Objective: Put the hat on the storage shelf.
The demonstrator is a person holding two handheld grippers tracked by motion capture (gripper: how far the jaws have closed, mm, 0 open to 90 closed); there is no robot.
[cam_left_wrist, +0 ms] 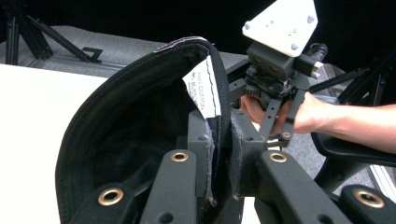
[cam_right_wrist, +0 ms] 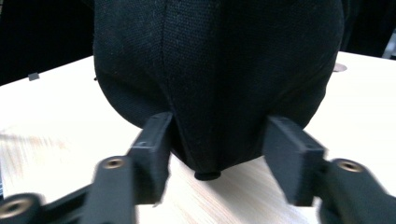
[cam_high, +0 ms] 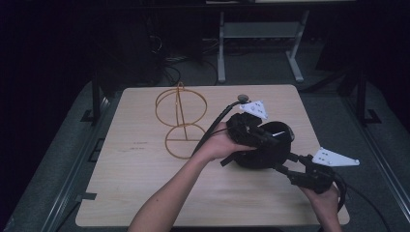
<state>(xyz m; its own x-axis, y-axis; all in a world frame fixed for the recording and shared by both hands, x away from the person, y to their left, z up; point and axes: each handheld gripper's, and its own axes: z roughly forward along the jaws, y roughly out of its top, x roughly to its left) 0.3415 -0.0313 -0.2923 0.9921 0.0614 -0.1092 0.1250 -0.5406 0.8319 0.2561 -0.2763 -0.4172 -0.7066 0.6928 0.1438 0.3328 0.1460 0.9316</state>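
Presently the left hand-held gripper (cam_left_wrist: pixel 219 154) is clamped on the black cap (cam_high: pixel 263 145) rim while the right hand-held gripper (cam_right_wrist: pixel 217 144) brackets its crown, jaws apart; closing comes next.

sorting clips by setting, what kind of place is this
Probably a lab or recording workspace, not a home: a bare wooden table with dark metal framing beside it, loose cables and a workbench leg behind.

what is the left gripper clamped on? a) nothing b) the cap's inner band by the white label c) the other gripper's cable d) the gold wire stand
b: in the left gripper view its fingers pinch the black cap's band just below the white label.
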